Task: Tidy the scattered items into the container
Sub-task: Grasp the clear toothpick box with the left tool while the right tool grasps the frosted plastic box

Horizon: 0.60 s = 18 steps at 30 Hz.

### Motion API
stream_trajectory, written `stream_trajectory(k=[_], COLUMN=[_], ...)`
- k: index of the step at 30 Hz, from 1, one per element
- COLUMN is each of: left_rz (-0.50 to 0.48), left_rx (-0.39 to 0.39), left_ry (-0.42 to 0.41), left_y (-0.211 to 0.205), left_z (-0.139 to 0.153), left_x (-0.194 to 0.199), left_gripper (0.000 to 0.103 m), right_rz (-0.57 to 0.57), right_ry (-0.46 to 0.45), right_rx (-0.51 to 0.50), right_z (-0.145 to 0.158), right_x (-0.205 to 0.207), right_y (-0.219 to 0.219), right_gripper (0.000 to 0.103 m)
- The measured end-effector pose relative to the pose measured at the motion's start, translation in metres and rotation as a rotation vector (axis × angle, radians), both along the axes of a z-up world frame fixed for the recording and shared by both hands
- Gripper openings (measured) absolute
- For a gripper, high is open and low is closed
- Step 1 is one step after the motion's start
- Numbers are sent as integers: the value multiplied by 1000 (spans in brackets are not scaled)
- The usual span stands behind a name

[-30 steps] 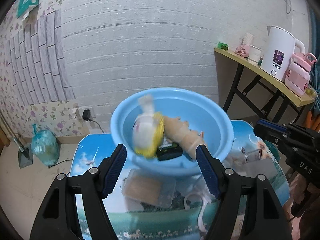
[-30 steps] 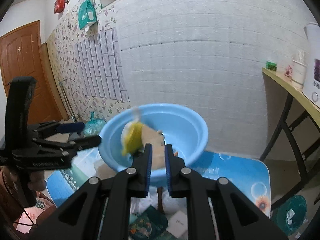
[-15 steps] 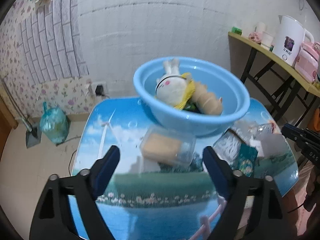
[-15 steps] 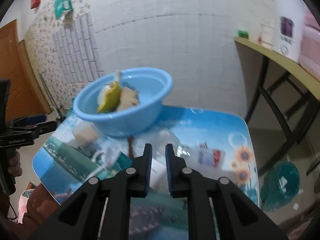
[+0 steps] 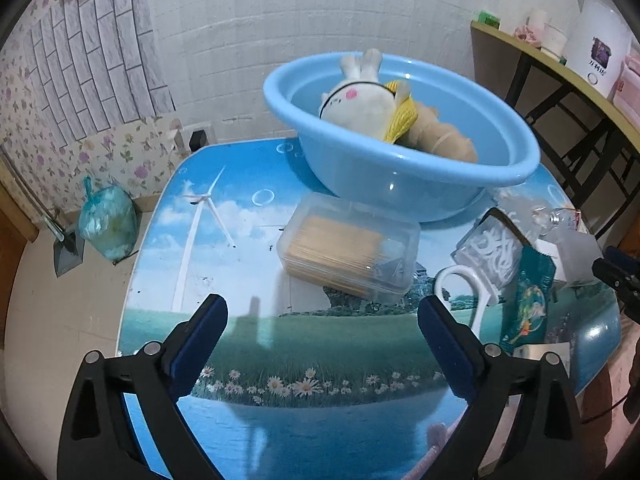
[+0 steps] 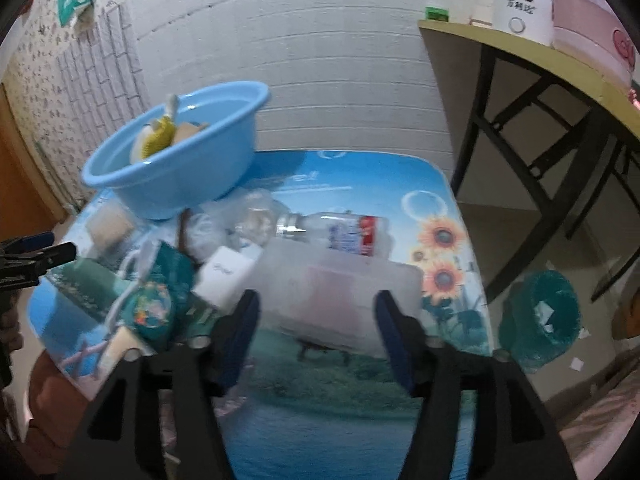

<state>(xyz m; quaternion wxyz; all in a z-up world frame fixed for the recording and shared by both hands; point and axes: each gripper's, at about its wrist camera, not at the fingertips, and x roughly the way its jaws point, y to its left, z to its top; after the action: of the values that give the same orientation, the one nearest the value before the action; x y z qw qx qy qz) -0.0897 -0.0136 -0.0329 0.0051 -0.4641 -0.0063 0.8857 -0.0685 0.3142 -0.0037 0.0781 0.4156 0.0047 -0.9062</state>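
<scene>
A light blue basin (image 5: 432,184) (image 6: 168,196) stands at the far side of the picture-printed table (image 5: 304,356) and holds a white plush rabbit (image 5: 360,108) and a tan toy (image 5: 440,140). In front of it lie a clear box of sticks (image 5: 348,252), white scissors (image 5: 460,292), a teal packet (image 5: 528,300), a clear bottle (image 6: 332,232), a white block (image 6: 226,272) and a frosted plastic box (image 6: 340,300). My left gripper (image 5: 322,336) is open and empty before the stick box. My right gripper (image 6: 316,332) is open, its jaws either side of the frosted box.
A side table (image 5: 560,64) with a white kettle (image 5: 600,56) stands to the right. A teal waste bin (image 6: 540,320) sits on the floor at the right, a tied green bag (image 5: 106,222) on the floor at the left. The white brick wall is behind.
Both grippers have pulled back from the basin and dropped toward the table. The plush rabbit has settled in the basin. My right gripper has opened from shut.
</scene>
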Motion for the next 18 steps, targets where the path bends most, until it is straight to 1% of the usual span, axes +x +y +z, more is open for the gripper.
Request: stream_trajectory(k=[2,4,9,13,16,18], left_rz=[-6,-14,-32,-48,-58,-66], left_rx=[4,6,-2,-7,-13,-20], left_ry=[-6,-9,-20,-32,-36,-40], left_y=[0,1,7,11,14,17], left_z=[-2,-5,-11,-17,-20,-23], left_x=[-4,-10,-24,-33,-39,-43], left_gripper=[96,96,96,96,96,96], right_rz=[-10,-15,-41,-22,2,13], right_ry=[-1,-20,-59,-81,-98,-103], right_rx=[13,-1,-59,-85,-88,-67], right_z=[-2,-7,-16,-20,-21,-21], right_x=[-3,-7,-15,-20,-21,-19], right_y=[4,11,27,26,21,17], right_gripper=[89,95,96,96,96,96])
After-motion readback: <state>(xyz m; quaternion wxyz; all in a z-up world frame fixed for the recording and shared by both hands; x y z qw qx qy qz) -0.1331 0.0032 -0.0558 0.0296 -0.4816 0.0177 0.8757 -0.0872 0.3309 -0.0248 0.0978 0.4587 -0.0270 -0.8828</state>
